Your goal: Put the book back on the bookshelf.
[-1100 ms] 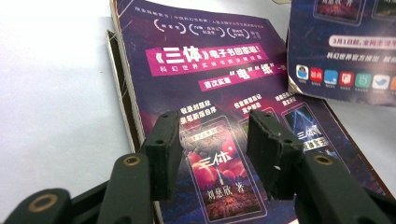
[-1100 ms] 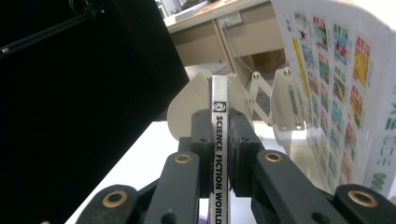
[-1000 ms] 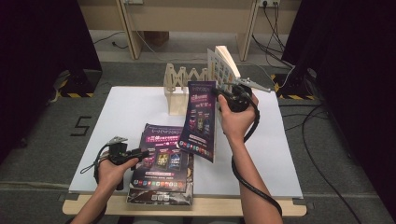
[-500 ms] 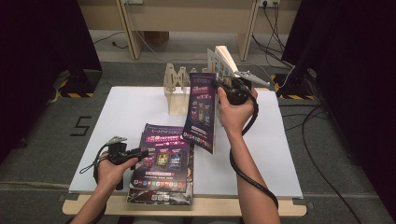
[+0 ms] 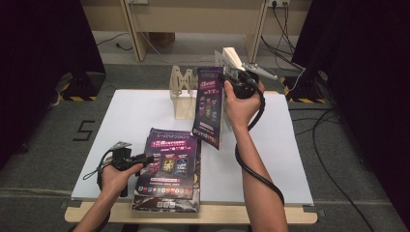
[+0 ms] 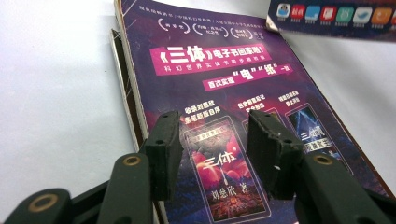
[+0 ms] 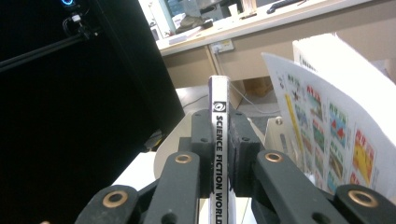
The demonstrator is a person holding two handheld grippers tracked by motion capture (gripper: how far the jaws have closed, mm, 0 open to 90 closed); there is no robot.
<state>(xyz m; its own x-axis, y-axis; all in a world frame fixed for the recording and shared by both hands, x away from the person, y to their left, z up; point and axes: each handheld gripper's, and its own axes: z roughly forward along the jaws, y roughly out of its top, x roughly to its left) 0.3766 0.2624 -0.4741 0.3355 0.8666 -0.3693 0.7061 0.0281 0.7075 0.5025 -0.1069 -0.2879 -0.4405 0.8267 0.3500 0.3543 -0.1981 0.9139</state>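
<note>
Right gripper point(image 5: 231, 83) clamped on spine of magazine point(image 5: 209, 107), hanging upright above white table point(image 5: 135, 111) beside wooden rack point(image 5: 183, 96). Probably light, floppy, glossy; best gripped at stiff spine. Left gripper point(image 6: 212, 142) apart, over magazine stack point(image 5: 169, 169).

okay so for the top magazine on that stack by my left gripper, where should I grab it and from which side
Probably by the spine edge. The top magazine lies flat on the stack, so its face gives nothing to pinch. In the left gripper view its spine edge overhangs the copy beneath. Bring the open left gripper in low from that side, one jaw under.
</note>
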